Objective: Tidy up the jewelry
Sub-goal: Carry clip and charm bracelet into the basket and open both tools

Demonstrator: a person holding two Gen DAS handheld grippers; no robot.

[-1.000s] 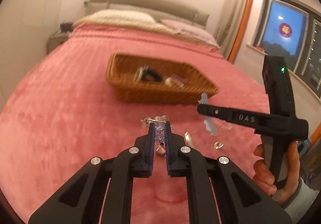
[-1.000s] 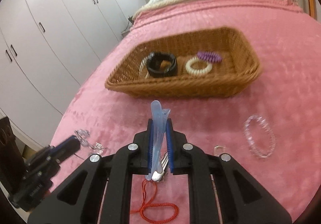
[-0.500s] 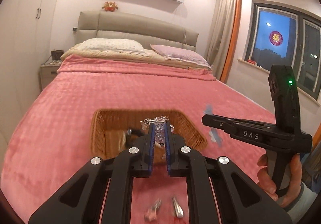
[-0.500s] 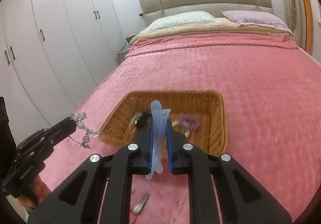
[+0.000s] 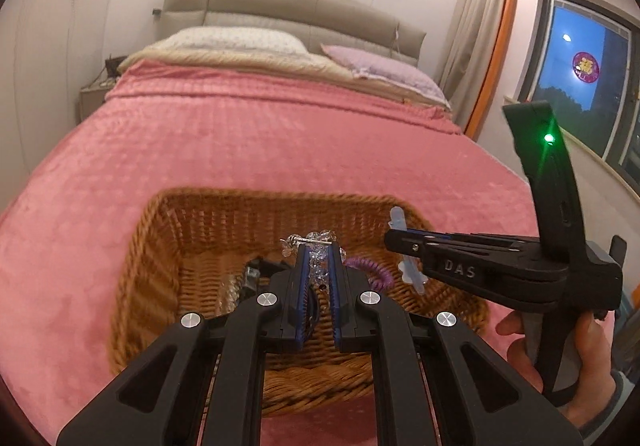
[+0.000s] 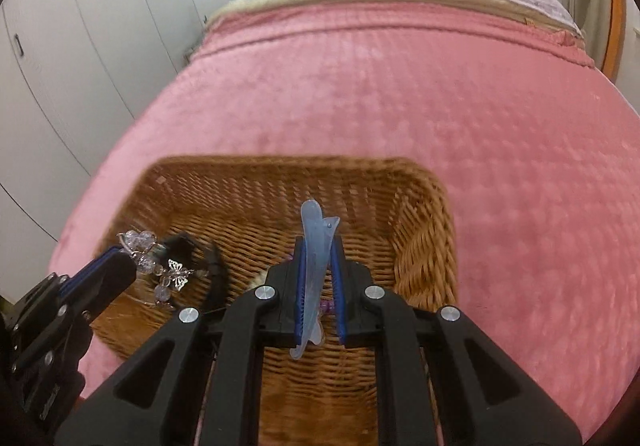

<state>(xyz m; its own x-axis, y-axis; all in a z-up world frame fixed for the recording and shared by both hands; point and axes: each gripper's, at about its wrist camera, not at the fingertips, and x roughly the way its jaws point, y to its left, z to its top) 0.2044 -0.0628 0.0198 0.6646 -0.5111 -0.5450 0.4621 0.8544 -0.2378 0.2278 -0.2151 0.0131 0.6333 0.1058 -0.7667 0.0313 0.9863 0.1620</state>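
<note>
The left gripper (image 5: 318, 258) is clenched on a crystal bead bracelet (image 5: 312, 242), a strand of clear, faceted beads with a small silver butterfly charm (image 6: 177, 273) dangling from it. The beads bunch at the fingertips and hang down between the blue pads (image 5: 301, 286); in the right wrist view the strand droops freely from the tip, above the left part of the wicker basket (image 5: 140, 270).

The right gripper (image 6: 319, 258) is clamped on a hair clip (image 6: 316, 266), a long, flat piece of translucent pale-blue plastic with a rounded tip and a small rivet near its top. It stands nearly upright between the pads, its tip poking out past the fingertips and its lower end hanging below them. From the left wrist view the clip shows just at the basket's right rim.

Both grippers are held over the basket, which is rectangular, woven of golden-brown cane, and sits on the pink bedspread (image 6: 440, 94). Inside it lie a purple spiral hair tie (image 5: 370, 272), a black bangle (image 6: 192, 246) and something pale that is mostly hidden. A hand (image 5: 560, 358) grips the right gripper's handle, where a green light (image 5: 549, 138) glows.
</note>
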